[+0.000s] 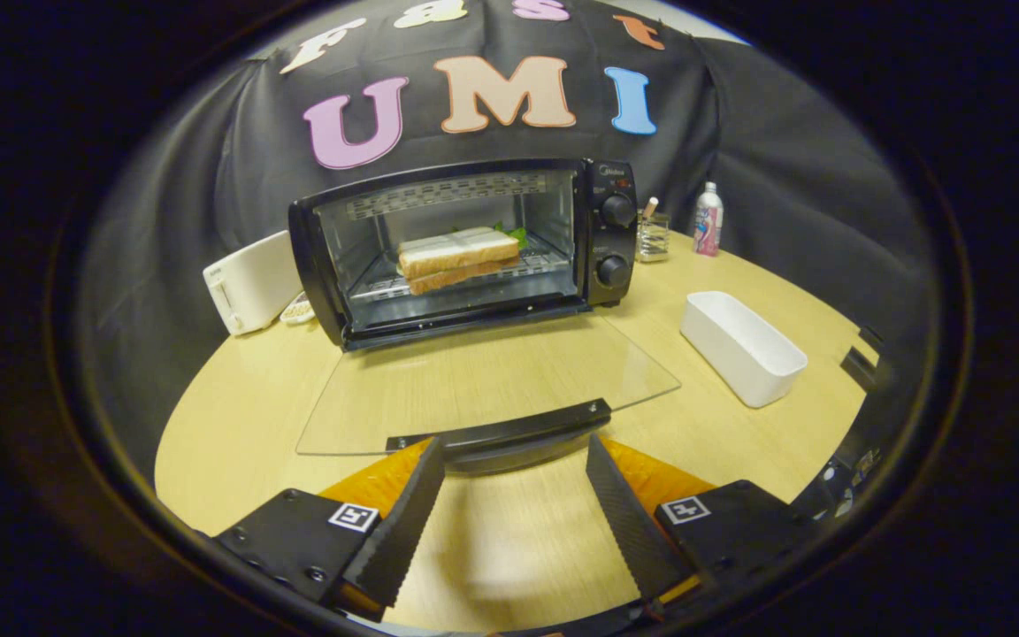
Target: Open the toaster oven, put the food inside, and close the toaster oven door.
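Note:
A black toaster oven (465, 248) stands at the back of the round wooden table (226, 416). Its glass door (483, 380) hangs fully open, lying flat toward me, with the dark handle (509, 433) at its near edge. Inside, on the wire rack, sits a sandwich (456, 258) of white bread with some green leaf behind it. My gripper (514, 456) is open, its fingertips on either side of the door handle, just below and in front of it, not pressing on it. Nothing is held between the fingers.
A white rectangular tub (742, 347) stands to the right of the open door. A white boxy appliance (249, 281) leans left of the oven. Behind on the right are a small glass holder (653, 234) and a bottle (708, 219). The table edge curves close on both sides.

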Motion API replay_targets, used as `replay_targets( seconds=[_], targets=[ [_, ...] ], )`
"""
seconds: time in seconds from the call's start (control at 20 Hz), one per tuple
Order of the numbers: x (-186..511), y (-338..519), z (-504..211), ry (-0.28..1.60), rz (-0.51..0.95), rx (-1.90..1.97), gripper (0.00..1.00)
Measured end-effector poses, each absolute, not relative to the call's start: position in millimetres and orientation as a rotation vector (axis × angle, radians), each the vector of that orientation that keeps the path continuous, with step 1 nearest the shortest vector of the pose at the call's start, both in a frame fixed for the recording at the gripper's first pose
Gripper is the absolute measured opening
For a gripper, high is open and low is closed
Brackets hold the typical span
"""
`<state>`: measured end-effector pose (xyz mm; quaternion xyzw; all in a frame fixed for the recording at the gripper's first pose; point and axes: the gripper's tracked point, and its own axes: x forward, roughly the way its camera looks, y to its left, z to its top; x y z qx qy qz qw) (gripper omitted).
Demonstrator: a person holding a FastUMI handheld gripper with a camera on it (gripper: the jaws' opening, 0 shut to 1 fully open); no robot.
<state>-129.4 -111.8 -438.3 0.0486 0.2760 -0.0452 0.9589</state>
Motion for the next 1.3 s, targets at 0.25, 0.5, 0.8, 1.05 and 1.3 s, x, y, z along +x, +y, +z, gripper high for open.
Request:
replay_targets(
  seconds=[0.25, 0.5, 0.8, 1.05, 1.3],
  targets=[
    [-130.1, -111.1, -446.7, 0.595, -0.082, 0.064, 0.99],
    [-126.2, -108.2, -436.5, 0.561, -0.050, 0.026, 0.99],
    [-119.6, -102.5, -401.2, 0.427, 0.014, 0.120, 0.99],
    [-93.8, -91.5, -359.9, 0.293, 0.062, 0.223, 1.00],
    [-58.4, -99.2, -378.5, 0.320, 0.005, 0.102, 1.00]
  ],
)
